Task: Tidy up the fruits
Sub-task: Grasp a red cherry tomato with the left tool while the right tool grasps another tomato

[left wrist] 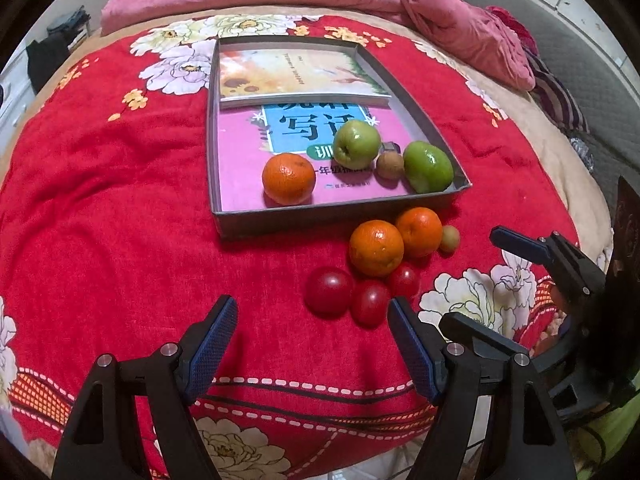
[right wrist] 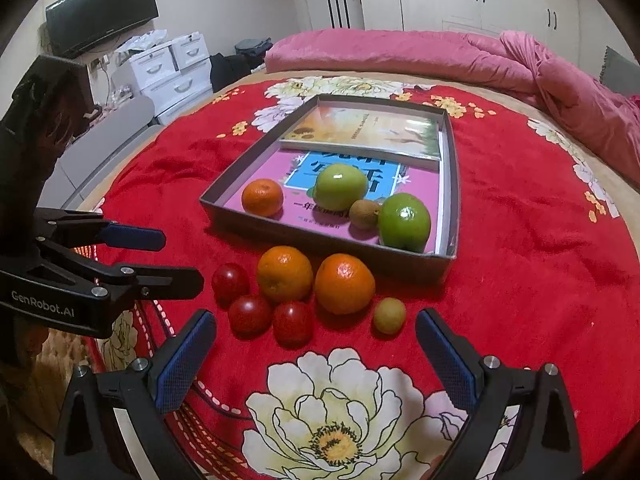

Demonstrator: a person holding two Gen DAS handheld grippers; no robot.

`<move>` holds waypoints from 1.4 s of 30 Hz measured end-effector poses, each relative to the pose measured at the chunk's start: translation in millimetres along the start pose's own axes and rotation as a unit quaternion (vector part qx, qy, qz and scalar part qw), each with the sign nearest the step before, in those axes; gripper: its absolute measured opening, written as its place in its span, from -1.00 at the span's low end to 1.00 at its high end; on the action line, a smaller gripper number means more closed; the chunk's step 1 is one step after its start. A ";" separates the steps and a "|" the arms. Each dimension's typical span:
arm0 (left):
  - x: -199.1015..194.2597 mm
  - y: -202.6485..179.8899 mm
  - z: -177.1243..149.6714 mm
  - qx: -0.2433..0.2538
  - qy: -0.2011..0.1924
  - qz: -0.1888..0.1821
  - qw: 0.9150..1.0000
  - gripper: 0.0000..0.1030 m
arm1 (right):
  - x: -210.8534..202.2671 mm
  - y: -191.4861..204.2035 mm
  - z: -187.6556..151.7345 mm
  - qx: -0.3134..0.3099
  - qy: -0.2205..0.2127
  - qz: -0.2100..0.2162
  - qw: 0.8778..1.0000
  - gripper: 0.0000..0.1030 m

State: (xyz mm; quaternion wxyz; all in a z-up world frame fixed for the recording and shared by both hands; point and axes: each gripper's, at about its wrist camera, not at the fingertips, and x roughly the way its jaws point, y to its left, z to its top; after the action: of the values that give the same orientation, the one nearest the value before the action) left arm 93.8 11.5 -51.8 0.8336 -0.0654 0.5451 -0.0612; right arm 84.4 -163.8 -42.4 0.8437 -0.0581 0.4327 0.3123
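Both tools hang over the near edge of the bed, jaws apart and empty. Left tool [left wrist: 312,316] has its right pad just beside the nearest tomato [left wrist: 370,302], not touching so far as I can tell; its left side faces bare red blanket [left wrist: 120,220]. Right tool [right wrist: 316,332] brackets a wider stretch, with loose fruit lying beyond its tips.

That loose fruit sits in a tight cluster just outside the tray's [right wrist: 320,248] near wall: 3 tomatoes, 2 oranges [right wrist: 344,284] and 1 small green fruit [right wrist: 389,315] at the cluster's right end. Oranges almost touch each other and lie close to the wall, leaving little gap there.

Inside the tray, 1 orange [right wrist: 262,197], 2 apples [right wrist: 341,186] and 1 kiwi [right wrist: 364,214] crowd the near end on a pink book [left wrist: 240,184]; the right apple sits against the near right corner. Another book [right wrist: 368,130] fills the far end.

Open blanket spreads left and right of the tray, up to the pink quilt [right wrist: 400,52].
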 end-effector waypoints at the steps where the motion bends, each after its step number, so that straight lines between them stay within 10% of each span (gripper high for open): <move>1: 0.8 0.1 -0.3 0.001 0.002 0.002 1.000 0.52 | 0.6 0.4 -0.5 -0.001 0.001 0.000 1.000 0.95; 18: 15.2 -0.1 -8.8 0.015 0.021 0.015 1.000 0.52 | 10.4 -2.1 -5.2 0.010 0.020 -0.009 1.000 0.86; 42: 34.3 6.3 -0.3 -0.011 0.029 -0.035 0.999 0.01 | 36.8 8.9 -11.8 -0.014 0.059 0.021 0.998 -0.29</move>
State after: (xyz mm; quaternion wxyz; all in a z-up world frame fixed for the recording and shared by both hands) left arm 107.4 11.8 -84.0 0.8138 -0.0919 0.5673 -0.0860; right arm 87.0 -143.5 -76.4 0.8089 -0.0787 0.4787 0.3323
